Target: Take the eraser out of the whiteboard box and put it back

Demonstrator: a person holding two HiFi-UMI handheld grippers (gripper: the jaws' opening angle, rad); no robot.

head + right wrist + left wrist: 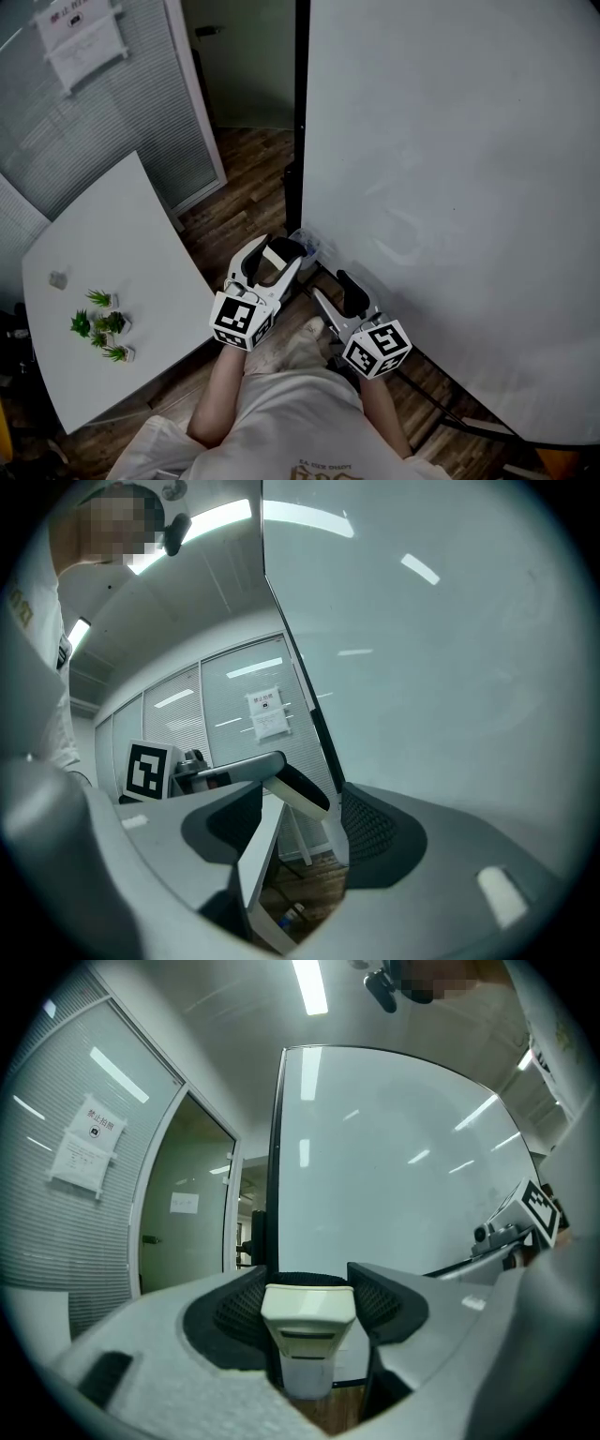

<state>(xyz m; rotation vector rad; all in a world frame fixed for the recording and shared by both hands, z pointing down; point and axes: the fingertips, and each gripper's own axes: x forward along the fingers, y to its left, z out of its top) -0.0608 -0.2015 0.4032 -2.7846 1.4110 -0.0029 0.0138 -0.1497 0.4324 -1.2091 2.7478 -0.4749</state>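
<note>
The left gripper (309, 1286) has its jaws set fairly wide, with the black, mesh-textured pads (242, 1309) pressed on either side of the eraser (307, 1321). We hold it level in the air, just in front of the whiteboard's lower left corner. The right gripper (302, 810) stands with its jaws apart and nothing between them, near the whiteboard's bottom edge.

We judge the first half done, since the eraser is out and in our grip. The return is left. A small clear container (312, 244) sits at the whiteboard's corner, and we take it for the box.

The eraser is a blocky cream shell of hard plastic with a dark strip along one face. The gripper bodies are smooth, curved pale plastic. The whiteboard (450, 187) is glossy, dark-framed and streaked with lamp reflections.
</note>
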